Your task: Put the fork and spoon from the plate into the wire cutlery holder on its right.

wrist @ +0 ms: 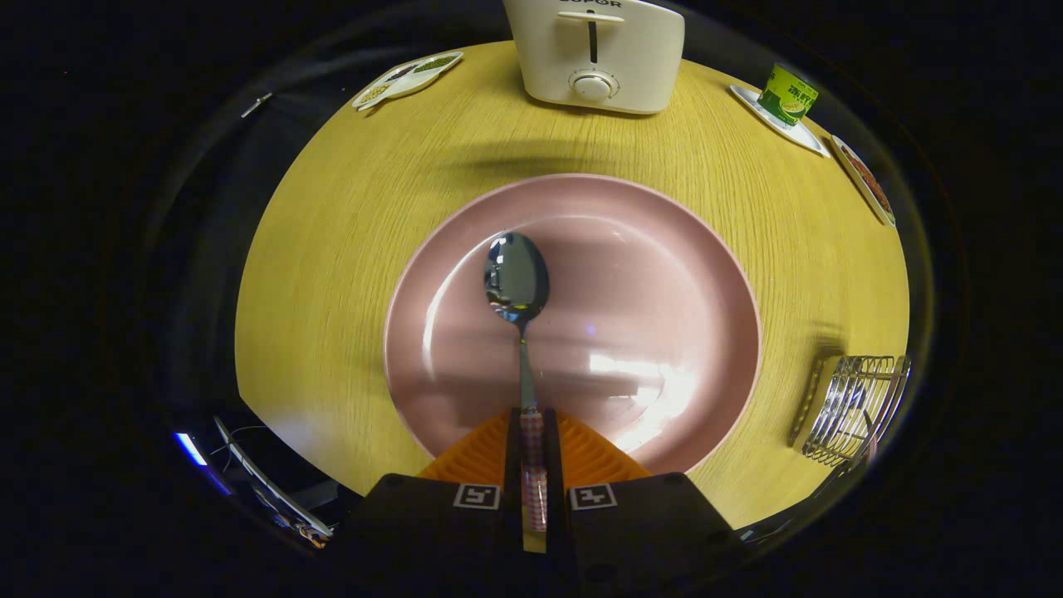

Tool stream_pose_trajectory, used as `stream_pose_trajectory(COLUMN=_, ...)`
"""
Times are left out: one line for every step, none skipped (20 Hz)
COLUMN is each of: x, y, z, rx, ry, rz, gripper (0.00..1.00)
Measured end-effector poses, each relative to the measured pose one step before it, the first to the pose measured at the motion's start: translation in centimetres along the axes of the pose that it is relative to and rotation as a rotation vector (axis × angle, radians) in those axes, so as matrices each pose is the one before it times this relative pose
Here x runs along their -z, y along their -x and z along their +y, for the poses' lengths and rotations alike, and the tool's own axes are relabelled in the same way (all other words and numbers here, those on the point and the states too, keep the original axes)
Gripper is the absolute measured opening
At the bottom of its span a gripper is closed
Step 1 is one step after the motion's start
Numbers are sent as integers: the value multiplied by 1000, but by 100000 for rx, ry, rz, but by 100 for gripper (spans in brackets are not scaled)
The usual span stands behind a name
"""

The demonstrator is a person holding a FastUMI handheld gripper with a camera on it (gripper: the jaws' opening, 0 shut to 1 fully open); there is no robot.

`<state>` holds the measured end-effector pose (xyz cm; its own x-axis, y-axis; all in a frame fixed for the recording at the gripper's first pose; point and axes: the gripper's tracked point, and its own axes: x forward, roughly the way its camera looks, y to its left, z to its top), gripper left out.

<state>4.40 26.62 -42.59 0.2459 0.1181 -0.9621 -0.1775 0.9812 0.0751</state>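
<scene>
1. Gripper (532, 465): we see both fingers pressed against the spoon's patterned handle, one on each side, grasping it.
2. Spoon (516, 286): its long axis runs straight ahead along the fingers; the bowl points away from us, over the middle of the plate. We cannot tell whether the bowl touches the plate.
3. Plate (689, 274): pink, round, just ahead of the fingers; its near rim passes under them.
4. Holder (849, 409): wire, right of the plate, apart from its rim, near the table's right edge.
5. Table (332, 274): bare wood lies left of the plate and between plate and holder.
6. Toaster (595, 51): beyond the plate, at the far edge.
</scene>
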Motion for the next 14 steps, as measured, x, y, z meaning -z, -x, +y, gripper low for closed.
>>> stream_pose_trajectory(x=165, y=460, z=83, rx=-1509, ry=26, rz=45, gripper=16)
stream_pose_trajectory(x=177, y=243, z=-96, rx=-1954, ry=989, rz=363, gripper=13)
stream_pose_trajectory(x=182, y=120, z=-235, rx=-927, ry=1103, rz=31, gripper=12)
stream_pose_trajectory(x=-9, y=510, z=-35, rx=-1606, ry=875, rz=-708, gripper=12)
stream_pose_trajectory(x=4, y=703, z=10, rx=-2229, ry=751, rz=-669, gripper=11)
stream_pose_trajectory(x=-53, y=928, z=7, rx=-2132, ry=-75, rz=-859, gripper=12)
stream_pose_trajectory(x=47, y=1216, z=-72, rx=-1777, ry=421, rz=-484, gripper=12)
stream_pose_trajectory(x=-49, y=1636, z=-168, rx=-1544, ry=1337, rz=-916, gripper=11)
stream_pose_trajectory(x=28, y=1483, z=-241, rx=-944, ry=1757, rz=-636, gripper=11)
stream_pose_trajectory(x=28, y=1784, z=-472, rx=-489, ry=2185, rz=-633, gripper=11)
stream_pose_trajectory(x=3, y=2005, z=-300, rx=-351, ry=2446, rz=-542, gripper=11)
stream_pose_trajectory(x=246, y=2076, z=-769, rx=-147, ry=2848, rz=35, gripper=11)
stream_pose_trajectory(x=423, y=1839, z=-822, rx=-46, ry=2425, rz=453, gripper=11)
stream_pose_trajectory(x=438, y=1819, z=-996, rx=201, ry=1539, rz=911, gripper=11)
